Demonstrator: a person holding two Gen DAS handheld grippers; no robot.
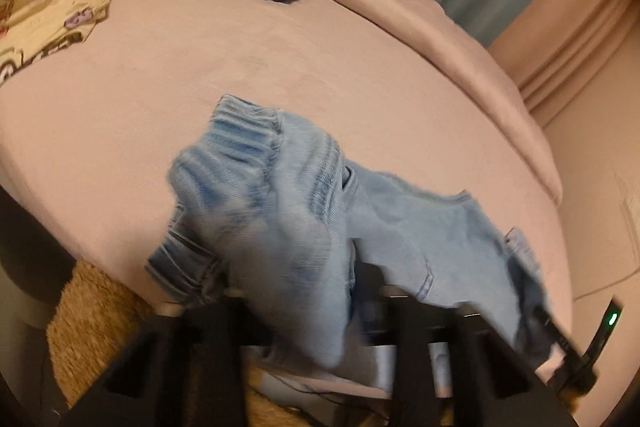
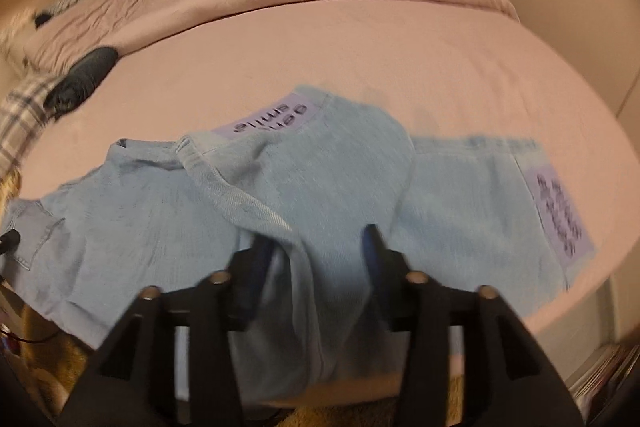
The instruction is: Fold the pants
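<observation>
**A:** Where are the pants (image 2: 320, 167)?

**B:** On the pink bed (image 1: 240, 47), at its near edge, right under both tongs. They're bunched, not flat. One leg lies out to the right with a purple patch (image 2: 560, 211) showing, and another part is lapped over the middle.

**A:** So which step is this?

**B:** I'd say an early fold, with one half laid over the other but not squared up. The elastic waistband (image 1: 244, 135) sits rumpled on the left-hand side.

**A:** And the tongs?

**B:** The right tongs (image 2: 316, 247) stand apart, with a ridge of denim running up between the fingers; neither pad looks to be pressing on it. The left tongs (image 1: 300, 279) are buried under draped cloth, so I can't tell whether they're clamped or loose.

**A:** What does the next move need?

**B:** Probably a firm pinch on that ridge by the right tongs. The left side needs a sure hold near the waistband too. Then both can draw the cloth taut and flat before folding over. The denim is blurred, so the hem edges are hard to place. Slack could let the layers slide off the bed's edge.
</observation>
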